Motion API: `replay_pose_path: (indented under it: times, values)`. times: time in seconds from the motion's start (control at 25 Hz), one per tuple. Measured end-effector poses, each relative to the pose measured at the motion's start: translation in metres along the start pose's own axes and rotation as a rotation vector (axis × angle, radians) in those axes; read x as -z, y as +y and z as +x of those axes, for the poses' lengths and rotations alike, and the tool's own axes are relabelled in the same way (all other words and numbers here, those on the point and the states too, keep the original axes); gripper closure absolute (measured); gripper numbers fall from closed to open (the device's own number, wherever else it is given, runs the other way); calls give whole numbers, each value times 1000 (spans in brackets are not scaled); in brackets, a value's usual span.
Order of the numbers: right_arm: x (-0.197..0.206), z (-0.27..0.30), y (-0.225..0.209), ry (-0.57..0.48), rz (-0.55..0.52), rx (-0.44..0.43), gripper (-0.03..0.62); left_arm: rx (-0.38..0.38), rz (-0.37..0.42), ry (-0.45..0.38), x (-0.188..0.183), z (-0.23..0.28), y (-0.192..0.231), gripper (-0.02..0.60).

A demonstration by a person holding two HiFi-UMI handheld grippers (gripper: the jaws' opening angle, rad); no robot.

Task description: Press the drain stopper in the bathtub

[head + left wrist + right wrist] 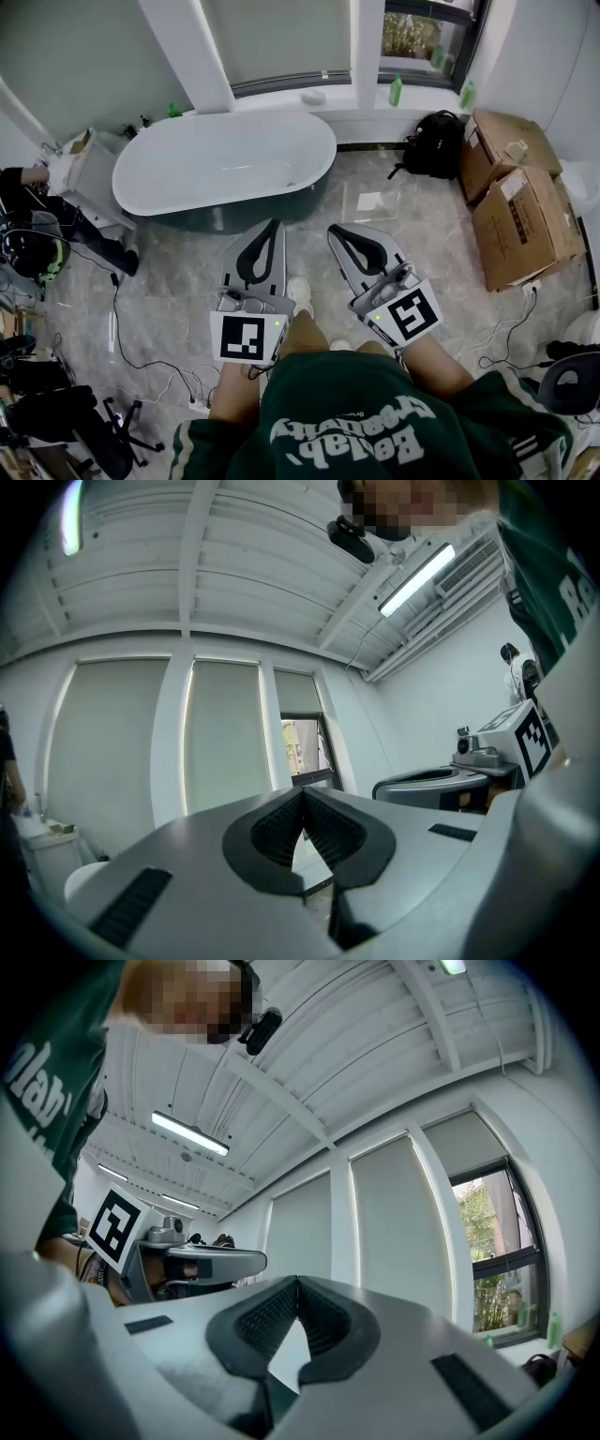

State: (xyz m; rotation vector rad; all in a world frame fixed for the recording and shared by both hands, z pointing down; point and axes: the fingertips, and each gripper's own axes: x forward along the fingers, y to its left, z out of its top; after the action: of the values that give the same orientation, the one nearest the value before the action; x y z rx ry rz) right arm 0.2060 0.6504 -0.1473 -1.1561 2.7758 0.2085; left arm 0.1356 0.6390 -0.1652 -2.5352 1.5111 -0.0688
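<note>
Nearest, a dark green printed sweatshirt (356, 422) is seen from above. Held out before it, the grey left gripper (275, 225) and the grey right gripper (334, 231) are both shown with fingers pressed together, nothing between them. A white oval bathtub (234, 155) is seen well ahead on the grey marble floor (375, 202); its drain stopper cannot be made out.

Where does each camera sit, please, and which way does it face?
Head view: on the person's head, facing steeply down at the bathtub and floor; green sweatshirt, legs, left gripper, right gripper.
Left gripper view: on the left gripper, facing up at blinds and ceiling; its shut jaws.
Right gripper view: on the right gripper, facing up likewise; its shut jaws.
Shared: blinds in both gripper views.
</note>
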Motion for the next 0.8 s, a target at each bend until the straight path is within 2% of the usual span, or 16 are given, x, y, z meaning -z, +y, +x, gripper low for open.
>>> replay_pose_path:
  times: [0.44,0.56,0.8]
  values:
    - [44,67,-46,36,-9,18,579,23,-23,-3,40,71,54,575]
    - [62,108,-69,46,-10,28,579,30,-16,-9,56,111,87,575]
    - [90,231,-133,70,-25,76,579,83,5,-17,80,216,180,575]
